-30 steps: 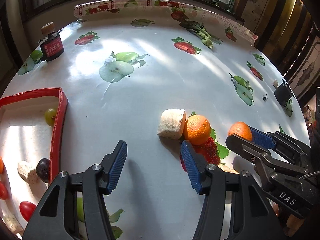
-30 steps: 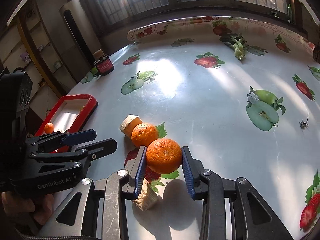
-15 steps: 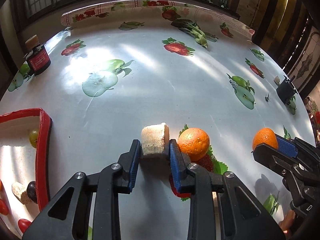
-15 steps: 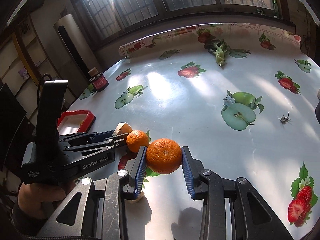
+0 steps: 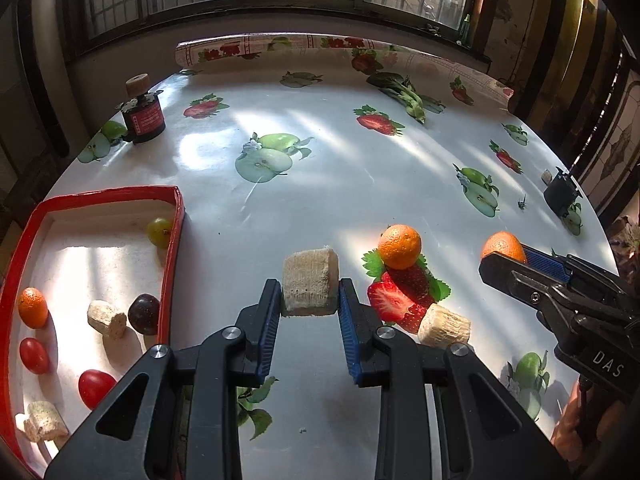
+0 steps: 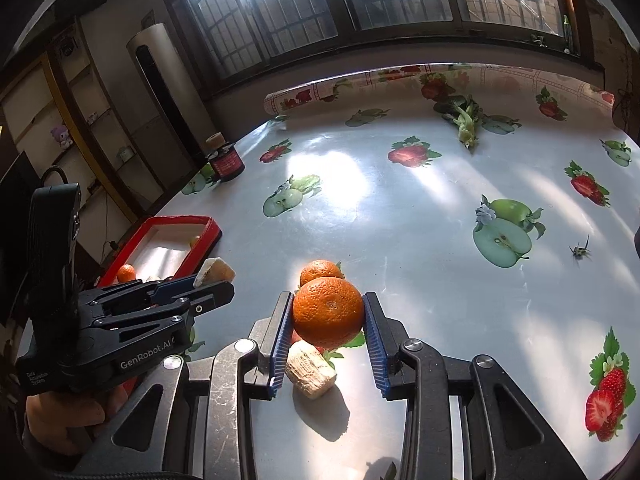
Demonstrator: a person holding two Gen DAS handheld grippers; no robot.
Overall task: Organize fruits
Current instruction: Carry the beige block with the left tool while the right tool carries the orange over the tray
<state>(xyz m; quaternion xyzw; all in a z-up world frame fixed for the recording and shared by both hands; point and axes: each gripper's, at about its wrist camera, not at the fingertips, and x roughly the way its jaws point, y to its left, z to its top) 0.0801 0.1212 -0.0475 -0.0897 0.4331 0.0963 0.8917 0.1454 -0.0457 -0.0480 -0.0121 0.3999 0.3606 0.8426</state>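
The left gripper [image 5: 309,305] jaws, wide apart a second ago, have closed on the pale chunk [image 5: 309,282], now lifted off the bench [image 5: 360,184]. The right gripper [image 6: 326,330] jaws still clamp an orange [image 6: 327,313], raised above the bench beside the red tray [image 5: 170,264].

Three oranges [image 5: 399,246], four banana chunks [image 5: 310,282], two tomatoes [image 5: 96,388].

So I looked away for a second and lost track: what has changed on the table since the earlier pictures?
The left gripper has just closed on the beige chunk that lay against the loose orange, and now holds it lifted clear of that orange. The right gripper keeps its grip on its own orange. The red tray, the second beige chunk and the jar lie as before.
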